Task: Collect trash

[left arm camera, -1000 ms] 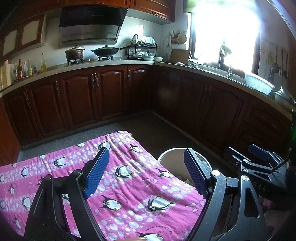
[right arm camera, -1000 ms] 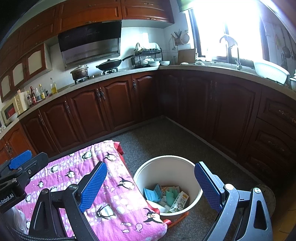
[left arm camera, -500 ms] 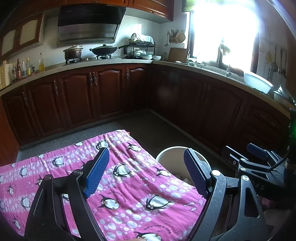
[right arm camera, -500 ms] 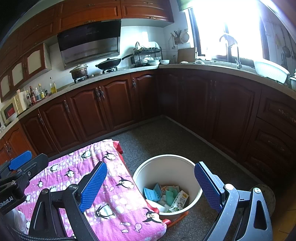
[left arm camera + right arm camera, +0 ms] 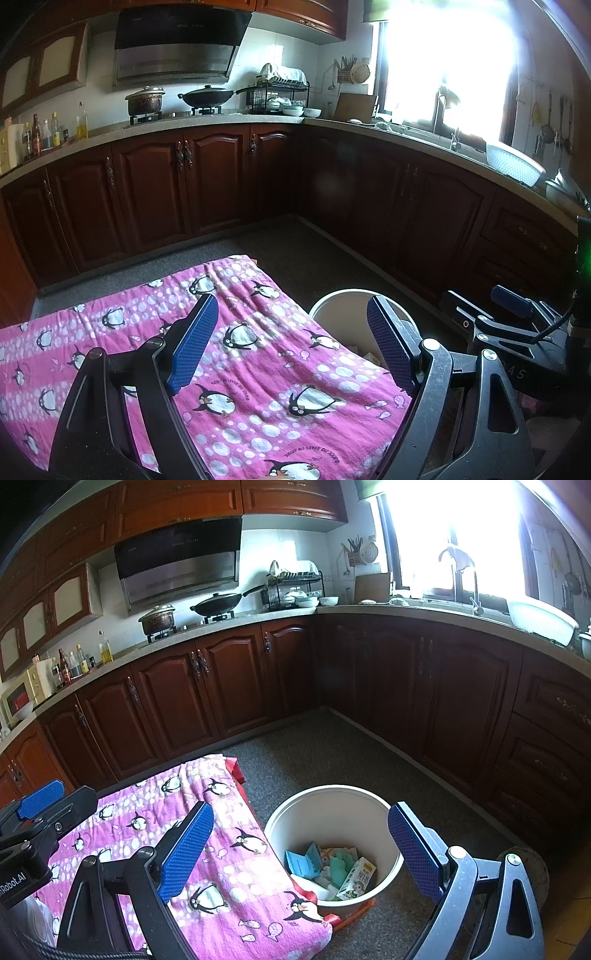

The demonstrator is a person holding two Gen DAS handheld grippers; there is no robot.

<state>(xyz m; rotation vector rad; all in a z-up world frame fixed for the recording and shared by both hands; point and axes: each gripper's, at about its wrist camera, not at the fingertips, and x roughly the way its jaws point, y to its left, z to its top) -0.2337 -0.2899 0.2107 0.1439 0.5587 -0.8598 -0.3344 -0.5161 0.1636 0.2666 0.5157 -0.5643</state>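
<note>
A white round bin stands on the grey floor beside a low table. It holds trash: a blue packet, green paper and a small carton. My right gripper is open and empty, held above the bin and the table's corner. My left gripper is open and empty above the pink penguin cloth; the bin's rim shows behind its right finger. Each gripper shows at the edge of the other's view.
The pink cloth covers the low table, with a red edge at its corners. Dark wood cabinets and a counter with pots, a dish rack and a white basin run around the room. A round object lies on the floor at right.
Both views have shifted only slightly. Both grippers stay open and empty.
</note>
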